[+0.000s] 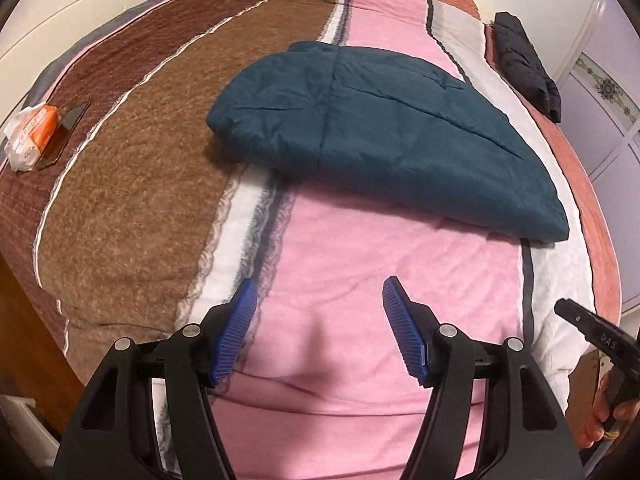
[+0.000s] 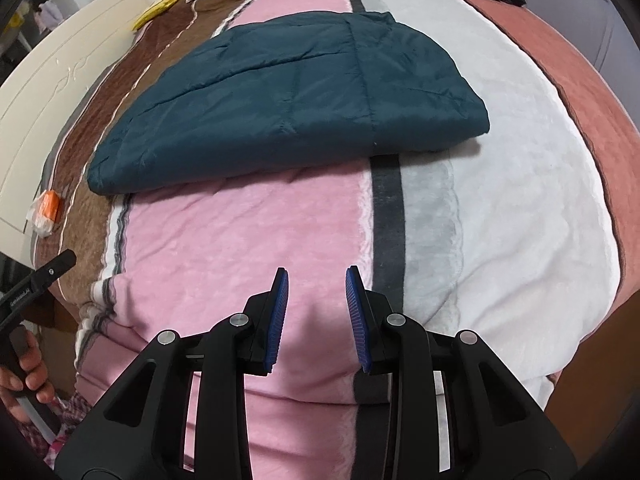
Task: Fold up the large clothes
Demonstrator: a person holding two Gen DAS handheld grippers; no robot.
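1. Two claws are hovering over the near part of the bed (image 1: 132,200), both pointing steeply down at the blanket (image 1: 360,264), and neither is touching anything.
2. The left claw (image 1: 316,308) is standing wide open above the pink stripe, with only blanket showing between its blue pads (image 1: 236,332).
3. The right claw (image 2: 317,300) is sitting partly open, its gap narrower than the left one's, and nothing is lying between its pads (image 2: 278,320).
4. The teal padded jacket (image 1: 372,136) is lying folded into a compact bundle in the middle of the bed, farther back than both claws and well apart from them, resting across the brown, pink and white stripes.
5. A dark garment (image 1: 524,64) is lying at the far right edge of the bed, apart from the jacket.
6. An orange and white packet (image 1: 30,136) is resting beside a dark flat slab (image 1: 66,132) on the brown stripe at the left.
7. Each hand (image 2: 26,364) is gripping a claw handle at the frame edges.
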